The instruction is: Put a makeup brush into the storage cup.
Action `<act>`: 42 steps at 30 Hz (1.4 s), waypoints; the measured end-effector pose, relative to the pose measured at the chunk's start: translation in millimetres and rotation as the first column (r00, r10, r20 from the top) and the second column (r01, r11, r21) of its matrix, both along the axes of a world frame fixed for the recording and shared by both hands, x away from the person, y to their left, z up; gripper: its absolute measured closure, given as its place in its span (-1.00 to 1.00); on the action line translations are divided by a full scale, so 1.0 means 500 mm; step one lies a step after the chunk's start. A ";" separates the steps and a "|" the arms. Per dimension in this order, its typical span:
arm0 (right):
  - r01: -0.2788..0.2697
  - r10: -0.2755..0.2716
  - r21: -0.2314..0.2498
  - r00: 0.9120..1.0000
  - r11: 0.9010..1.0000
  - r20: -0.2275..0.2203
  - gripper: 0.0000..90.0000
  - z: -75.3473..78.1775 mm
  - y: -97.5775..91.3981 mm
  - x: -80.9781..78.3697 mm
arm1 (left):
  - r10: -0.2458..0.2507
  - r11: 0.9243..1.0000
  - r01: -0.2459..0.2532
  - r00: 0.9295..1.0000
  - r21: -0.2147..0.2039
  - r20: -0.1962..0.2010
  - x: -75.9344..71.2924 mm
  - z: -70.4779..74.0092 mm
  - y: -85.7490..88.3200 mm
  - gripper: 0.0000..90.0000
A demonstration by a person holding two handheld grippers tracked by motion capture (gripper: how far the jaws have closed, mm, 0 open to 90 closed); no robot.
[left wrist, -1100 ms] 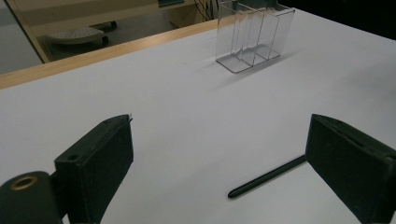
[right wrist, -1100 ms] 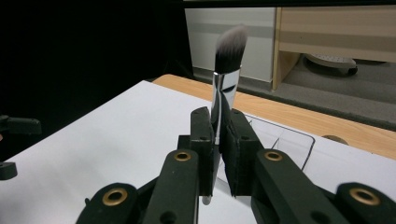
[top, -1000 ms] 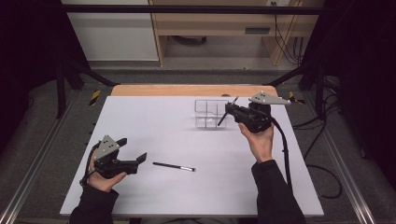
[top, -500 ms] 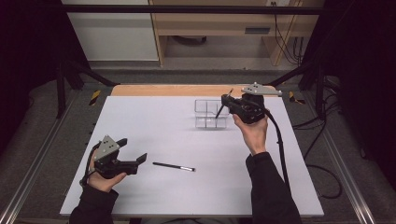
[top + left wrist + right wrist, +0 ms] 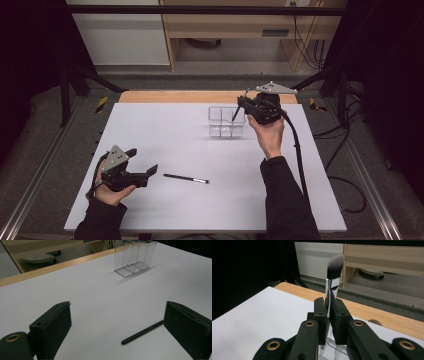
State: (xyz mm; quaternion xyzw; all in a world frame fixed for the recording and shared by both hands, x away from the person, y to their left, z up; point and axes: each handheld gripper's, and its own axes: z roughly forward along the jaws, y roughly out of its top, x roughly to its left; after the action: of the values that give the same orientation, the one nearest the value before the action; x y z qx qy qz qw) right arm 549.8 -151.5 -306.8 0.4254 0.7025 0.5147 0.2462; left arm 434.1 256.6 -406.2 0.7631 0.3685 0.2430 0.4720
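High view, nearest first: the left gripper (image 5: 131, 170) rests in the person's hand near the front left corner of the white surface (image 5: 165, 135), its jaws spread wide with nothing between them. Just beside it, toward the middle of the front half, a slim black pen (image 5: 186, 178) lies flat — in the left gripper view the pen (image 5: 142, 332) reaches toward the far-side jaw without being gripped. Farther back, the clear acrylic organizer (image 5: 226, 121) stands upright near the rear edge, right of centre, its compartments divided by clear walls. The right gripper (image 5: 243, 105) is held above the organizer's right side, jaws clamped tight on a makeup brush (image 5: 235, 114) whose dark handle slants down toward the organizer. In the right gripper view the brush (image 5: 333, 272) stands upright between the pressed jaws — bristles up, silver ferrule just above them — over the organizer's clear walls (image 5: 329, 350).
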 end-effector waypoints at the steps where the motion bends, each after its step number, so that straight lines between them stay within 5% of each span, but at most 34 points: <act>1: 0.003 -0.003 -0.001 1.000 1.000 -0.001 0.85 0.000 0.001 0.003 | 0.000 1.000 0.000 1.000 0.000 0.000 0.000 0.000 0.000 -0.83; 42: 0.102 -0.103 -0.031 0.994 0.994 -0.039 0.85 -0.081 0.057 0.097 | -0.006 1.000 0.006 1.000 0.001 -0.001 0.001 -0.001 0.001 -0.82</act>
State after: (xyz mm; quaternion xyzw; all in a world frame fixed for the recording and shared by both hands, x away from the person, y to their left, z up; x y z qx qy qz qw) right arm 598.0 -122.9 -347.2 0.4676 0.6920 0.4823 0.2644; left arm 434.8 257.4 -406.6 0.7646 0.3662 0.2413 0.4724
